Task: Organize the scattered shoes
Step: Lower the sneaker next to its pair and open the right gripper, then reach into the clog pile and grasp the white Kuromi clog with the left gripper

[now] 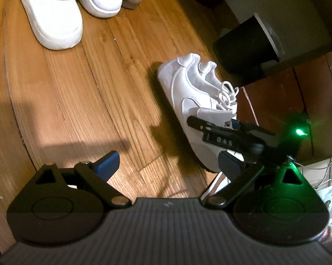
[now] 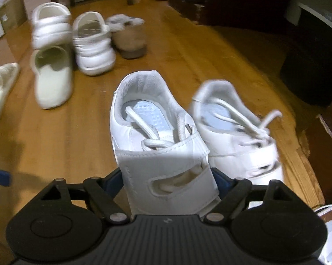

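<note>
Right gripper (image 2: 167, 183) clamped across strap of white leather lace-up sneaker (image 2: 157, 132), beside its mate (image 2: 236, 132) on wooden floor (image 2: 88, 132) — light, soft upper, stiffer at heel; left gripper (image 1: 168, 161) spread wide, empty

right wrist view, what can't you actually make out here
- Toe of the held white sneaker: hidden below the right hand-held gripper body.
- Neighbouring sneaker: motion-blurred, lace detail unclear.
- Cream shoe: cut off by the left edge.
- Far shoes: blurred.
- In the left wrist view, the right hand-held gripper hides the sneaker's front.
</note>
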`<state>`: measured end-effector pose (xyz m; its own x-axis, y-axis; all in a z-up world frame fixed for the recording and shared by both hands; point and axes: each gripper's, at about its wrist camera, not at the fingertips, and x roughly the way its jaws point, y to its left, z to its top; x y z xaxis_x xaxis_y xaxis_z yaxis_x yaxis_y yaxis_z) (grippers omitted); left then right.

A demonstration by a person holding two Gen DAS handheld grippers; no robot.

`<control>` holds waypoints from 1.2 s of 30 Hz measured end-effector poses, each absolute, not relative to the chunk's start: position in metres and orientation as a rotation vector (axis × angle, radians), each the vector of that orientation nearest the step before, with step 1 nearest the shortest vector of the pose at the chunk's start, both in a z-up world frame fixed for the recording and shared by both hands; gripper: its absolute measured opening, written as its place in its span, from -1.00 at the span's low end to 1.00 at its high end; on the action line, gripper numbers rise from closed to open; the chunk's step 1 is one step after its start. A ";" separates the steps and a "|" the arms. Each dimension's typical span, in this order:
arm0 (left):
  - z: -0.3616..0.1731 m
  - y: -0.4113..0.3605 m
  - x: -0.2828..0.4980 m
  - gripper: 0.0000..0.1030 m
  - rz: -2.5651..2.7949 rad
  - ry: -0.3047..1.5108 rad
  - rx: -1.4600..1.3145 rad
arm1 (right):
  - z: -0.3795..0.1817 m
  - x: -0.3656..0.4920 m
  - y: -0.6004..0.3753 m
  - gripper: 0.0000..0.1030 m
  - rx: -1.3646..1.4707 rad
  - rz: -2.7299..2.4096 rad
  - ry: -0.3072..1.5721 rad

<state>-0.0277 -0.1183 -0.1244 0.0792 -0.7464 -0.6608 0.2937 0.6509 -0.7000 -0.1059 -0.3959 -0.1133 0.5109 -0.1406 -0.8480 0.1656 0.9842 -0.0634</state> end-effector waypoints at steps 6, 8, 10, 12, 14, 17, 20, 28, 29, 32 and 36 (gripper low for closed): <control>-0.132 -0.113 -0.024 0.88 -0.785 1.278 -0.449 | -0.105 -0.111 -0.388 0.69 -0.028 -0.217 1.034; -0.133 -0.112 -0.022 0.88 -0.777 1.280 -0.448 | -0.098 -0.116 -0.376 0.71 -0.101 -0.209 0.993; -0.134 -0.111 -0.021 0.88 -0.772 1.281 -0.446 | -0.092 -0.118 -0.366 0.83 -0.171 -0.207 0.958; -0.134 -0.111 -0.023 0.88 -0.773 1.281 -0.445 | -0.088 -0.120 -0.357 0.84 -0.236 -0.207 0.938; -0.135 -0.111 -0.024 0.88 -0.776 1.285 -0.448 | -0.093 -0.120 -0.350 0.84 -0.302 -0.169 0.969; -0.136 -0.114 -0.021 0.88 -0.770 1.305 -0.442 | -0.107 -0.116 -0.347 0.57 -0.367 -0.131 1.062; -0.127 -0.113 -0.022 0.88 -0.764 1.279 -0.419 | -0.120 -0.112 -0.349 0.50 -0.418 -0.159 1.080; -0.124 -0.092 -0.026 0.88 -0.707 1.267 -0.421 | -0.094 -0.099 -0.331 0.62 -0.291 -0.095 1.003; -0.122 -0.088 -0.025 0.88 -0.689 1.259 -0.419 | -0.089 -0.097 -0.325 0.66 -0.277 -0.077 0.990; -0.116 -0.076 -0.020 0.88 -0.627 1.229 -0.406 | -0.074 -0.091 -0.309 0.87 -0.236 -0.022 0.950; -0.101 -0.062 -0.010 0.88 -0.533 1.190 -0.324 | -0.053 -0.084 -0.287 0.92 -0.182 0.050 0.896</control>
<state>-0.0095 -0.0620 -0.1006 0.2707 -0.5517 -0.7889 0.2208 0.8332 -0.5070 -0.0837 -0.2869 -0.0534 0.6247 -0.0324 -0.7802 -0.1195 0.9834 -0.1366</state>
